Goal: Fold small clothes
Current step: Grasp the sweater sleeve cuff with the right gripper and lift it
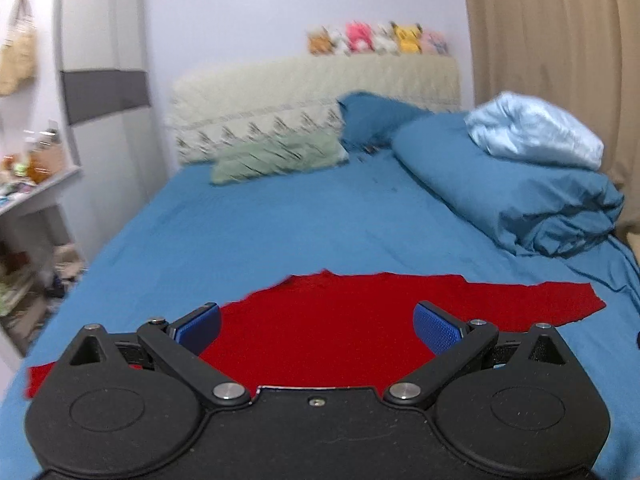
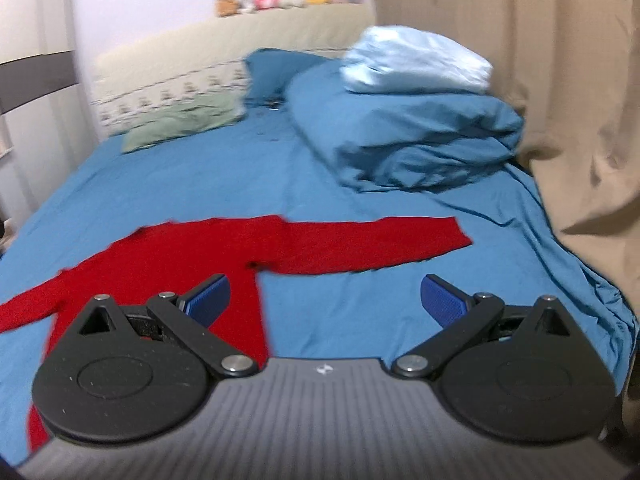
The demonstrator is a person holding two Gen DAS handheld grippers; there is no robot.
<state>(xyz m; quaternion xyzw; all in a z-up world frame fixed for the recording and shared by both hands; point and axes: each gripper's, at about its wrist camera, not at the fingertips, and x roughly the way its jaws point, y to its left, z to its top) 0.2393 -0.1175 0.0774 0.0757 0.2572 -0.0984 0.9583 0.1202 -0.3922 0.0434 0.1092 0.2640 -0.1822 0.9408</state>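
A red long-sleeved top (image 1: pixel 320 332) lies flat on the blue bed sheet (image 1: pixel 280 232), sleeves spread to both sides. My left gripper (image 1: pixel 318 326) is open and empty, hovering over the middle of the top's body. In the right wrist view the top (image 2: pixel 160 264) lies at lower left with its right sleeve (image 2: pixel 372 244) stretched across the sheet. My right gripper (image 2: pixel 326 300) is open and empty, over the sheet just beside the top's right edge, below the sleeve.
A folded blue duvet (image 1: pixel 520 200) with a pale blue bundle (image 1: pixel 536 128) on it lies at the right. A green pillow (image 1: pixel 276 156) and headboard (image 1: pixel 312 96) stand at the back. Beige curtains (image 2: pixel 560 100) hang at the right; shelves (image 1: pixel 36 200) at the left.
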